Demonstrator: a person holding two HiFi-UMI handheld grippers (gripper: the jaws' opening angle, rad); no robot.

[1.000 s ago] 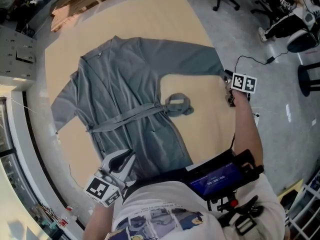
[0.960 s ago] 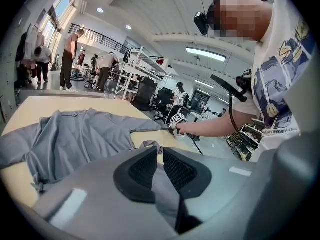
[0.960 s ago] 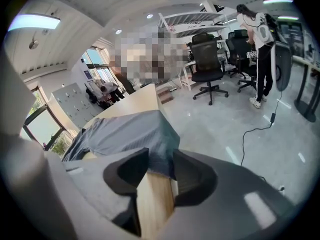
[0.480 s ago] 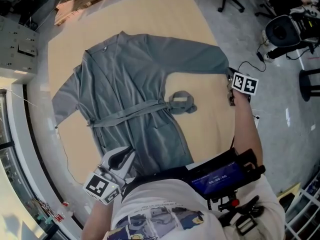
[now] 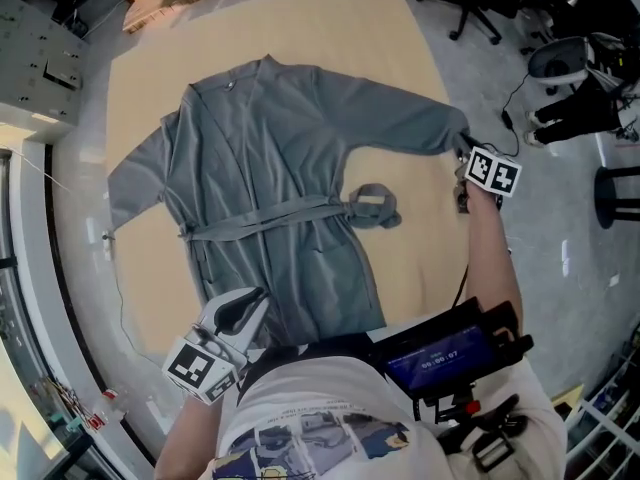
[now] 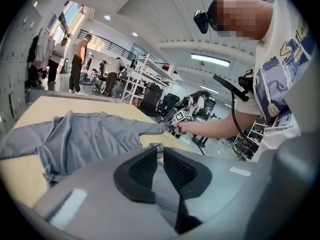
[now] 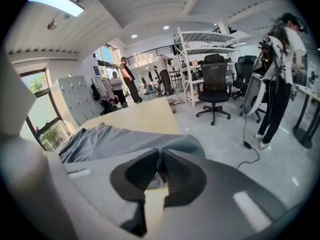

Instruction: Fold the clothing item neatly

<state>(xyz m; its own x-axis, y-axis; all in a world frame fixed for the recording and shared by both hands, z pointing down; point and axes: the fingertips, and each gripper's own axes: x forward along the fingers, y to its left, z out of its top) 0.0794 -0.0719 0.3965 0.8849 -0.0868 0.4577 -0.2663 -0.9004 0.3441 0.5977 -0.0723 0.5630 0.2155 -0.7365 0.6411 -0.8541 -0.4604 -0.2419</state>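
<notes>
A grey robe (image 5: 270, 188) lies spread face up across the middle of the tan worktop (image 5: 410, 258). Its collar (image 5: 235, 80) points toward the worktop's far edge and its hem lies at the near edge, by the person. A belt (image 5: 265, 223) crosses the waist. The belt's loose end (image 5: 372, 206) is bunched in a small loop on bare worktop just beside the robe's skirt. One sleeve (image 5: 135, 183) slopes out toward the worktop's left edge. The other sleeve (image 5: 400, 118) stretches to the worktop's right edge, where its cuff (image 5: 455, 136) is raised a little off the surface.

The left hand-held gripper (image 5: 252, 306) sits at the worktop's near edge, over the hem. Its own view shows the jaws nearly together, with a thin strip of grey cloth running between the pads, so it pinches the hem of the robe (image 6: 85, 136). In that view the left hand-held gripper (image 6: 161, 156) points across the worktop toward the far sleeve.

The right hand-held gripper (image 5: 463, 156) is at the worktop's right edge. Its jaws have just been closing, and they now pinch the cuff (image 7: 187, 145). In its own view the right hand-held gripper (image 7: 160, 165) has grey fabric wedged between its pads, and the robe (image 7: 110, 140) trails back over the worktop.

An office chair (image 7: 214, 89) stands on the floor beyond the worktop's right edge, well apart from it.
</notes>
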